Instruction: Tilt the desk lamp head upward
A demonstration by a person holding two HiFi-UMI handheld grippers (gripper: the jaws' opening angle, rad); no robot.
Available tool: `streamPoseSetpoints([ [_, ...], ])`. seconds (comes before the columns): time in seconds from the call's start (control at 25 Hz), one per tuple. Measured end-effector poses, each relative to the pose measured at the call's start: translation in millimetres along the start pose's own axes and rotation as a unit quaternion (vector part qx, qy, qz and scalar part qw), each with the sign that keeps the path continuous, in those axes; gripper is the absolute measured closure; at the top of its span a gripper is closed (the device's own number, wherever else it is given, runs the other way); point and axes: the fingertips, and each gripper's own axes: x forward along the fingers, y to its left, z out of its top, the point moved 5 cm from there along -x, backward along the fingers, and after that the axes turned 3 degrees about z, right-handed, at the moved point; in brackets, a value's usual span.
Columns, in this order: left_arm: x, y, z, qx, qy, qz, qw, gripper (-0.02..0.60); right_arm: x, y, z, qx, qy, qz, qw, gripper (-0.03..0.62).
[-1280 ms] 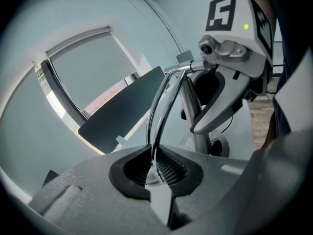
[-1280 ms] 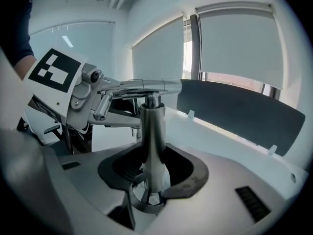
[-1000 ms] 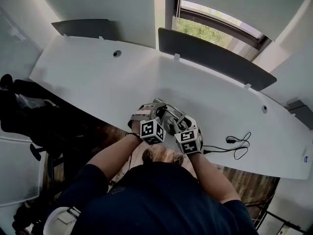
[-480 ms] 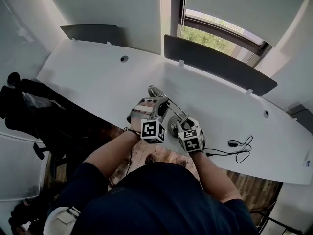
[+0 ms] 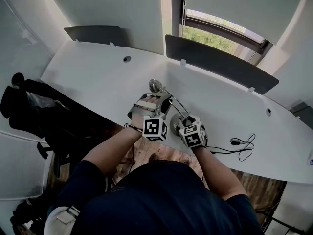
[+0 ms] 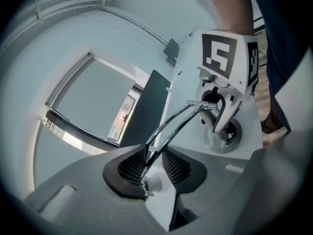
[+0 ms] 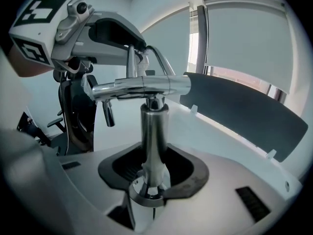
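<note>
where the long white desk (image 5: 98,77) curves beneath a window (image 5: 215,35) with its blind partly down, dark divider panels (image 5: 220,65) stand along the far edge and pale walls close in the room. wooden floor (image 5: 146,153) shows past the near edge. a black chair (image 5: 39,114) sits off to the left, and a thin black cable (image 5: 242,145) lies looped on the desk at the right, well apart from the grippers.

the desk lamp (image 7: 154,126) stands near the desk's front edge, all chrome. it has a round base, an upright post, a crossbar on top, and twin curved rods (image 6: 171,126) running out to a small round lamp head (image 5: 155,85).

the right gripper (image 7: 151,192) clasps the foot of the post. the left gripper (image 6: 154,166) has just been opening its jaws, and they now stand apart, with the rods passing between the ribbed pads unpressed.
</note>
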Motion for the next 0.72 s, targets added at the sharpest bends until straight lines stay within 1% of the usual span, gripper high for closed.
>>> streamPoseSetpoints([
  [0.36, -8.5, 8.1, 11.0, 0.019, 0.005, 0.006, 0.9998, 0.463, 2.3, 2.9, 0.0, -0.014, 0.008, -0.003, 1.000, 0.445],
  [0.72, -13.4, 11.4, 25.4, 0.053, 0.010, 0.013, 0.9985, 0.456, 2.1, 2.6, -1.4, -0.014, 0.002, -0.011, 1.000, 0.445],
])
